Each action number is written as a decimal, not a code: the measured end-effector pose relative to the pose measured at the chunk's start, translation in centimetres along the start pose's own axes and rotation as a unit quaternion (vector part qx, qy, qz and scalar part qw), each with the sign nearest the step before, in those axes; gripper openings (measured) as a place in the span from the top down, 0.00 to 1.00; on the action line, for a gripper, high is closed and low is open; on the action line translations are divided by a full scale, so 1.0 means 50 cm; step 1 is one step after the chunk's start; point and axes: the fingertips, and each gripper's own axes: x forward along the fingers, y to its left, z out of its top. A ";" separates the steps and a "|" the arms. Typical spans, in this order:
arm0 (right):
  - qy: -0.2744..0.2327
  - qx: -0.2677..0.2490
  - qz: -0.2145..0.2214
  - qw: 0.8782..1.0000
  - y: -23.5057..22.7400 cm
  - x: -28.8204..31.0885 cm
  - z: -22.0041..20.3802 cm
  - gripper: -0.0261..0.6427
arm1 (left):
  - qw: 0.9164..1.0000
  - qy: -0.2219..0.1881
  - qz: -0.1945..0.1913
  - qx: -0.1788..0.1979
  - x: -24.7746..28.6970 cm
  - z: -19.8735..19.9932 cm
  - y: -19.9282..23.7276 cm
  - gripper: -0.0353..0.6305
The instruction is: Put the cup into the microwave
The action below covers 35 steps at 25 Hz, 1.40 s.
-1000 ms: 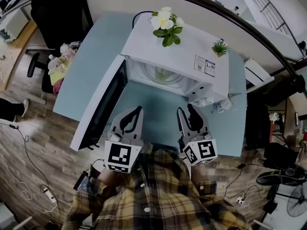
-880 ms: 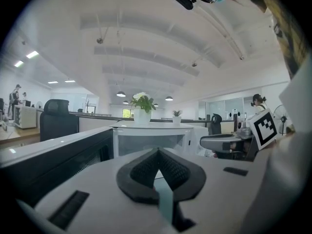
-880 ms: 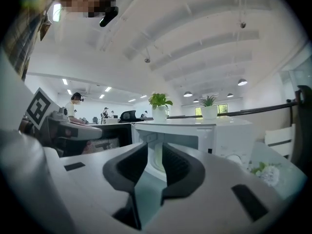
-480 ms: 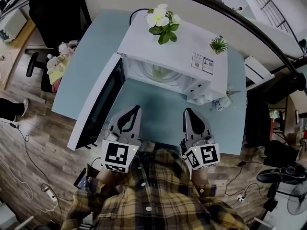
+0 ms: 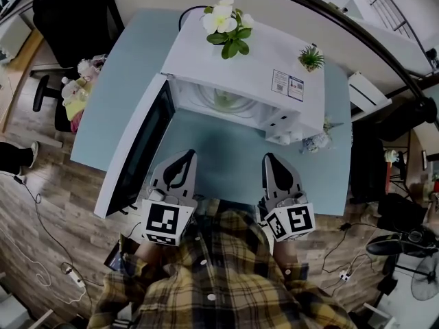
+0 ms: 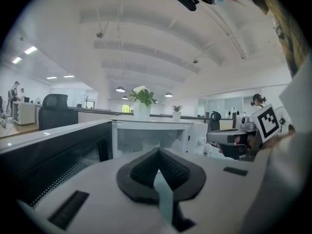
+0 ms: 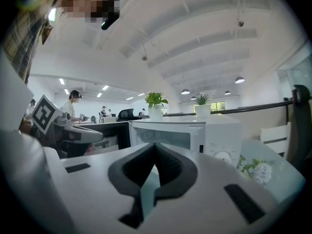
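Observation:
The white microwave [image 5: 240, 53] stands at the back of the pale blue table [image 5: 219, 156], its door [image 5: 134, 149] swung wide open to the left. A pale cup [image 5: 225, 100] sits inside on the turntable. My left gripper [image 5: 186, 155] is shut and empty near the table's front edge, level with the door's free end. My right gripper [image 5: 269, 157] is beside it, in front of the control panel; its jaws have just been closing and now meet with nothing between them. Both point at the oven mouth, well short of it. In the gripper views the left gripper [image 6: 157, 152] and the right gripper [image 7: 155, 146] have their jaws meeting.
A white-flowered pot [image 5: 225, 26] and a small green plant [image 5: 311, 58] stand on the microwave's top. A small flower bunch [image 5: 317, 141] lies at its right side. An office chair [image 5: 68, 12] and soft toys [image 5: 75, 88] are off the table's left edge.
The right gripper's jaws, open a second ago, have closed on nothing. Both grippers have stayed near the table's front edge; the left one is unchanged.

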 end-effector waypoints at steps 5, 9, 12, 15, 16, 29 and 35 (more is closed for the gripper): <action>0.005 0.011 0.001 1.000 -0.005 0.004 -0.008 0.96 | 1.000 0.004 0.005 -0.004 -0.003 -0.007 0.003 0.96; 0.009 0.008 0.008 1.000 -0.003 0.013 -0.010 0.96 | 1.000 0.005 0.011 -0.003 -0.006 -0.006 0.010 0.96; 0.009 0.007 0.013 1.000 0.001 0.021 -0.008 0.96 | 1.000 0.005 0.014 -0.004 -0.008 -0.004 0.015 0.96; 0.009 0.003 0.016 1.000 0.004 0.028 -0.005 0.96 | 1.000 0.005 0.013 -0.005 -0.006 -0.004 0.018 0.96; 0.010 0.003 0.016 1.000 0.005 0.029 -0.004 0.96 | 1.000 0.005 0.013 -0.005 -0.006 -0.004 0.018 0.96; 0.011 0.003 0.012 1.000 0.011 0.034 -0.003 0.96 | 1.000 -0.002 0.012 -0.008 -0.002 0.003 0.028 0.96; 0.010 0.004 0.007 1.000 0.010 0.036 -0.004 0.96 | 1.000 -0.004 0.014 -0.007 -0.001 0.004 0.036 0.96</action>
